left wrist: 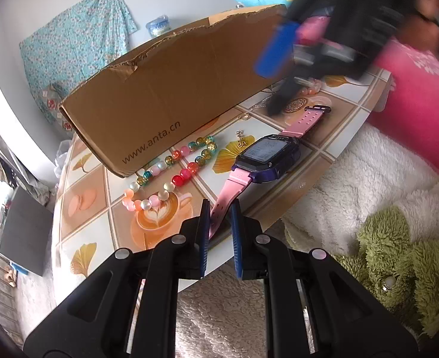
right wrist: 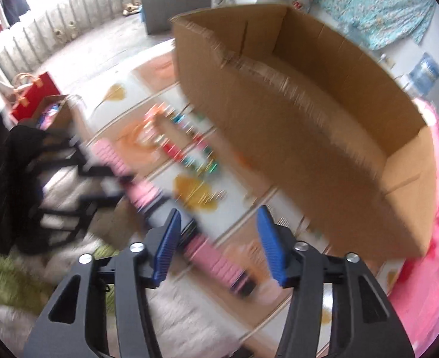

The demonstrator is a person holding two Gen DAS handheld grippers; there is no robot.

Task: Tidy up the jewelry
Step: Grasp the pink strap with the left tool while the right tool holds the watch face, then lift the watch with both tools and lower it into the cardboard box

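A smartwatch point(left wrist: 267, 155) with a pink strap lies on the patterned table point(left wrist: 100, 223). My left gripper point(left wrist: 219, 207) is shut on the near end of that strap. To its left lies a bracelet of coloured beads point(left wrist: 177, 164), and beyond it a small gold charm point(left wrist: 240, 137) and a ring point(left wrist: 244, 117). An open cardboard box point(left wrist: 171, 89) stands behind them. My right gripper point(left wrist: 279, 68) hovers, blurred, over the far end of the table near a pink bead bracelet point(left wrist: 309, 88). In the right wrist view my right gripper point(right wrist: 218, 213) is open with nothing between its fingers, above the blurred watch point(right wrist: 213, 253), beside the box point(right wrist: 309, 119).
A white fluffy blanket point(left wrist: 368, 185) and a green plush toy point(left wrist: 398, 256) lie off the table's near edge. Pink fabric point(left wrist: 413, 83) lies at the right. A water bottle point(left wrist: 158, 25) and a floral cloth point(left wrist: 76, 44) are behind the box.
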